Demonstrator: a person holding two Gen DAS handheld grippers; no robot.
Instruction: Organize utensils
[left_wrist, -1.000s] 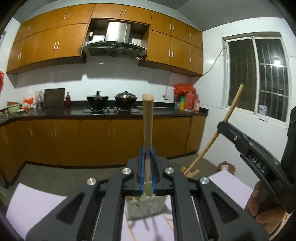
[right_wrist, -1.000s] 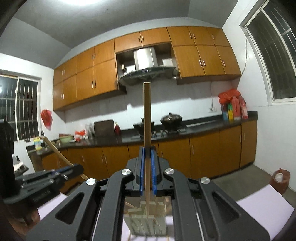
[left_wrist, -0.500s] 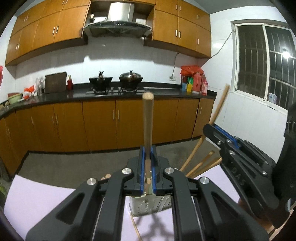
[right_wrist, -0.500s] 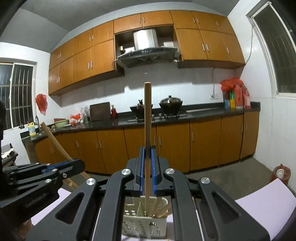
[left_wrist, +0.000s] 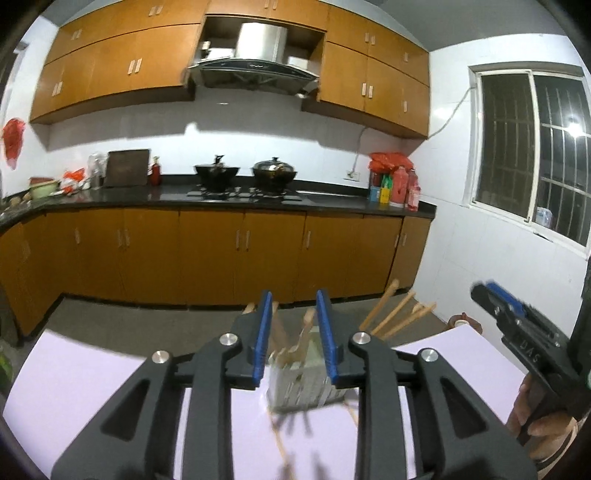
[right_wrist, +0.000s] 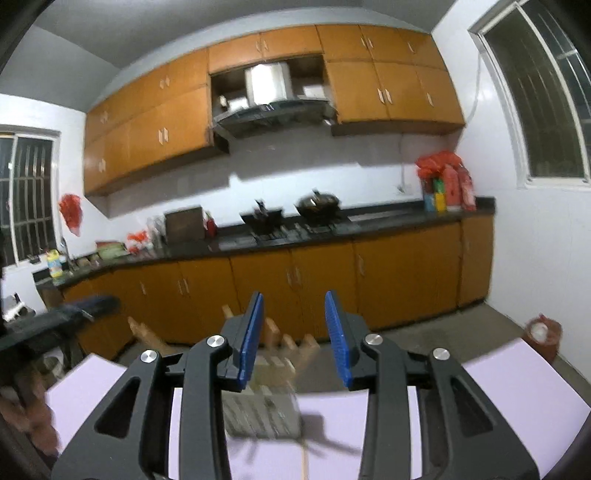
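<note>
Left wrist view: left hand-held gripper (left_wrist: 294, 334) jaws just opened, partly apart, nothing pinched. Beyond them, perforated utensil holder (left_wrist: 304, 384) stands on lilac table (left_wrist: 92, 373), wooden sticks (left_wrist: 397, 314) upright and leaning inside. Loose chopstick (left_wrist: 277, 439) lies flat on table beside holder.

Right wrist view: right hand-held gripper (right_wrist: 294, 338) jaws likewise just opened, empty; holder blurred behind them, another stick (right_wrist: 305, 461) flat in front.

Judgement: two sticks freshly dropped in; loose ones left to collect.
</note>
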